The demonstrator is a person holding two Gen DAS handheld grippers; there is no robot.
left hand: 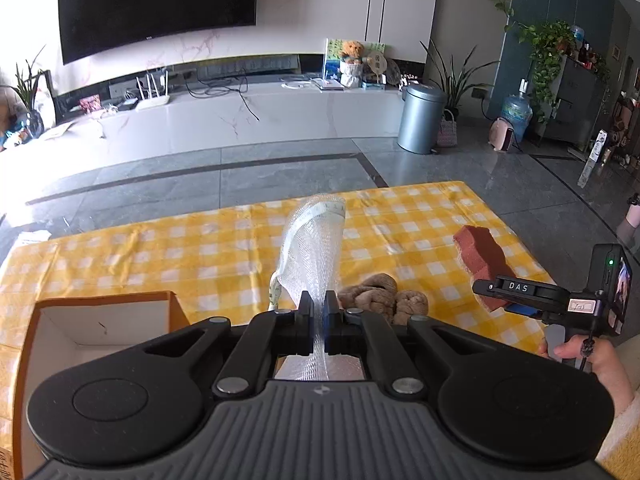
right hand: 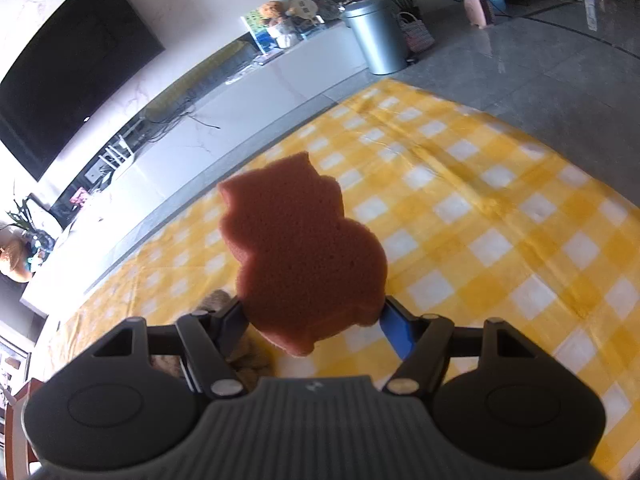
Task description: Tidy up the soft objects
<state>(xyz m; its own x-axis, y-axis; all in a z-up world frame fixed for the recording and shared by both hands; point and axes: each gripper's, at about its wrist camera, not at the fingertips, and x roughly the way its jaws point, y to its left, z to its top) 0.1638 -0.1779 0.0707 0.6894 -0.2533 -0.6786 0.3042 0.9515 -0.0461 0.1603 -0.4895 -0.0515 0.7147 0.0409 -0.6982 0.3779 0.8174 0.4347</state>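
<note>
Dangling from the left gripper (left hand: pixel 319 304), fingers nipped on its neck, one white mesh pouch (left hand: pixel 314 240) could slip free above the table (left hand: pixel 160 248). Right gripper (right hand: pixel 316 316) squeezes one orange sponge (right hand: pixel 300 248); perhaps it pops out. One brown plush (left hand: pixel 380 294), one box (left hand: pixel 100 320).

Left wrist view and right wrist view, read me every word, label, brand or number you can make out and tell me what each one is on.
"DAS": white letters on the black finger of the right gripper, which is clamped on the red-brown sponge.
Small tag on the right gripper's body: too small to read.
Markings on the tape band inside the white mesh held by the left gripper: too blurred to read.
Posters behind the teddy bear: unreadable.
Right wrist view: nothing legible.
</note>
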